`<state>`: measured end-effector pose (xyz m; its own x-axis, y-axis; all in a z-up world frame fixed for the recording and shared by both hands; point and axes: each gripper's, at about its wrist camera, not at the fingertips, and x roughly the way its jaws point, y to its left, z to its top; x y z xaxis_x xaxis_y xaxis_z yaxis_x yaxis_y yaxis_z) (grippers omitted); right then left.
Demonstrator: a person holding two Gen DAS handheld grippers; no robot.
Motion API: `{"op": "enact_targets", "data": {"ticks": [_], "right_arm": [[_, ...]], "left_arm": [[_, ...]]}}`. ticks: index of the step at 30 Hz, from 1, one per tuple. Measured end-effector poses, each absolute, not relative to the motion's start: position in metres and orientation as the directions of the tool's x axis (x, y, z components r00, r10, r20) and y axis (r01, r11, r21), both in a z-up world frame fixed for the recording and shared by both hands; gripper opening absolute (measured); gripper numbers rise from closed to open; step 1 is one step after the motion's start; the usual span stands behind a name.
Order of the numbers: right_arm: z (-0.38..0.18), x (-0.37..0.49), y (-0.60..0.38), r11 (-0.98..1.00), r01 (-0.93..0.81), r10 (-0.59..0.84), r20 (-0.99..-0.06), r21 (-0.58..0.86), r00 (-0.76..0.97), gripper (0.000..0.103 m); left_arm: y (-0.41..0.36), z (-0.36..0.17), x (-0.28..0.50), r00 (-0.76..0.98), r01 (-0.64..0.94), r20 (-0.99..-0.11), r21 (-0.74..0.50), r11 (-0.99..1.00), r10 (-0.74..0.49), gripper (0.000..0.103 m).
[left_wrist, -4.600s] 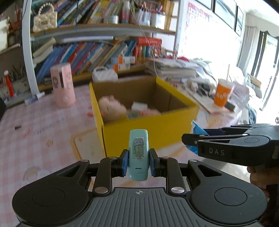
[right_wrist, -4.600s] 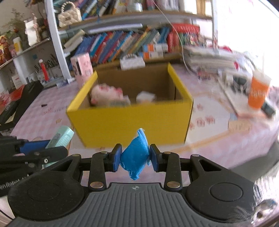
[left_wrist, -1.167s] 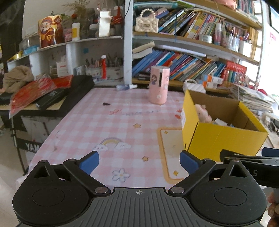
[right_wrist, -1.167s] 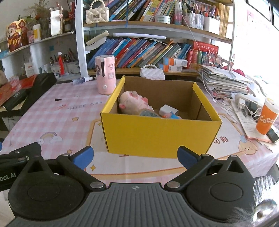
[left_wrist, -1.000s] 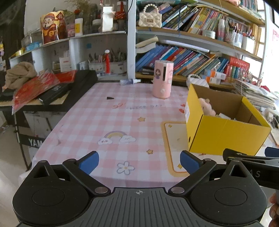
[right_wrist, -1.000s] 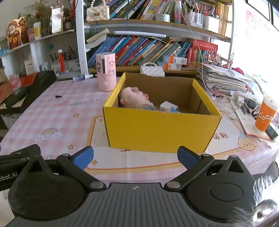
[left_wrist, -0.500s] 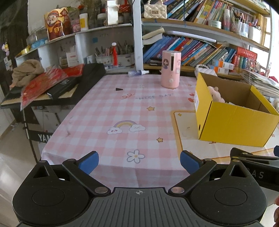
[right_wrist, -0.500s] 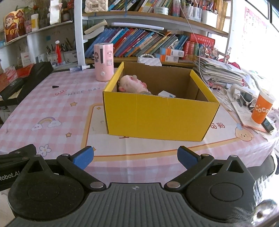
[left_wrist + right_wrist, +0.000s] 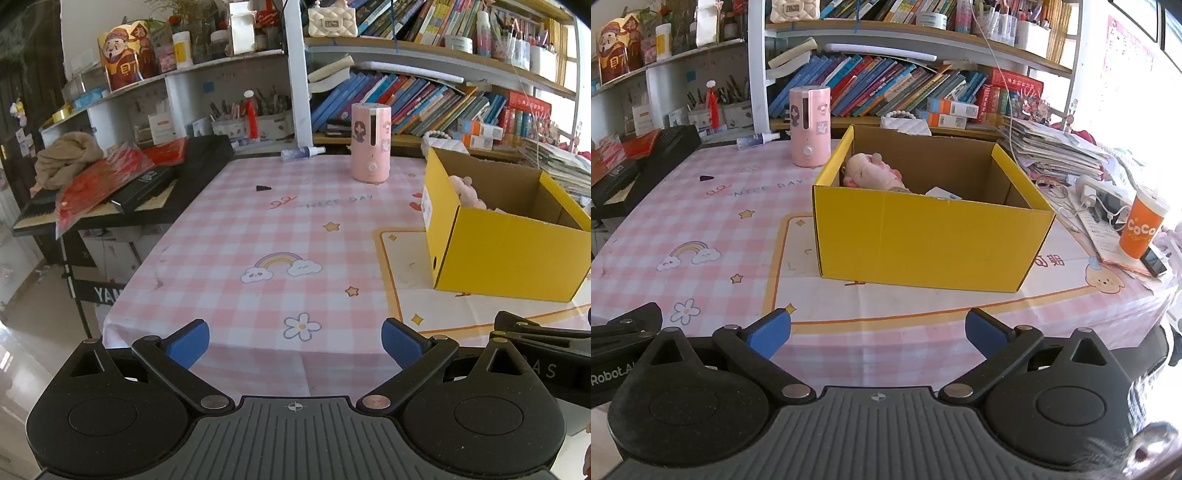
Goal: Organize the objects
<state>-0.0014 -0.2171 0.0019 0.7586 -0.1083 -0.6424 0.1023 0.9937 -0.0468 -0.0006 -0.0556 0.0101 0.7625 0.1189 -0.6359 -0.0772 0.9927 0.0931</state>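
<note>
We held the left gripper (image 9: 295, 341) and right gripper (image 9: 878, 330) with fingers spread wide, grasping nothing. The yellow box (image 9: 931, 236) sat on the worktop (image 9: 738, 206) at 12 o'clock of the right gripper, the nearer one, long axis crosswise. A pink plush toy (image 9: 871, 170) lay inside.

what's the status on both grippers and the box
Left hand-held gripper open, empty. Right hand-held gripper open, empty. Yellow box on table, plush toy inside. Nothing in the way.
</note>
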Motion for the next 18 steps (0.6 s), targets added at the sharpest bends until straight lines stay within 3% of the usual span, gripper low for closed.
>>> {"op": "enact_targets", "data": {"ticks": [18], "right_arm": [[0.0007,0.0035,-0.2165,0.991,0.117,-0.128,-0.648,-0.060,0.751,0.101]], "left_arm": [[-0.0564,0.0086,0.0064,0.755,-0.069,-0.646,0.089,0.994,0.110,0.101]]}}
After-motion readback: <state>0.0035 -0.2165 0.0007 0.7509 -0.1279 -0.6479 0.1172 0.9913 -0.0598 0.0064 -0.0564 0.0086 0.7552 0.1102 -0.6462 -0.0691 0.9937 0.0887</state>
